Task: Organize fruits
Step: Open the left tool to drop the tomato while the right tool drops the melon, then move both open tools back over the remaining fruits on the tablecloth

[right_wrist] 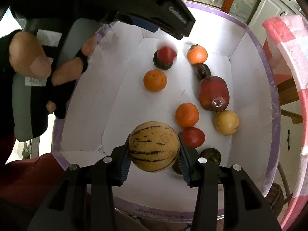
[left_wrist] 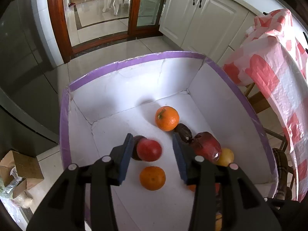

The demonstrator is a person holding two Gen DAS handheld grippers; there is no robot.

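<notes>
A white box with a purple rim point(left_wrist: 134, 60) point(right_wrist: 256, 38) holds several fruits. My left gripper point(left_wrist: 153, 148) is open above it. A blurred red apple point(left_wrist: 149, 150) point(right_wrist: 166, 53) lies below the gap between the fingers, against a dark round fruit point(right_wrist: 161, 62). Oranges point(left_wrist: 167, 117) point(left_wrist: 152, 178) point(right_wrist: 155, 80) point(right_wrist: 187, 114), a red pomegranate point(left_wrist: 207, 147) point(right_wrist: 213, 93), a yellow fruit point(right_wrist: 226, 122) and a tomato point(right_wrist: 193, 137) lie on the box floor. My right gripper point(right_wrist: 154, 150) is shut on a striped yellow melon point(right_wrist: 154, 146), held over the box's near end.
A table with a pink and white checked cloth point(left_wrist: 269, 71) point(right_wrist: 288, 61) stands right of the box. White kitchen cabinets point(left_wrist: 196, 17) are behind. Cardboard boxes point(left_wrist: 17, 171) sit on the tiled floor at left. The left gripper and the hand holding it point(right_wrist: 48, 67) show in the right wrist view.
</notes>
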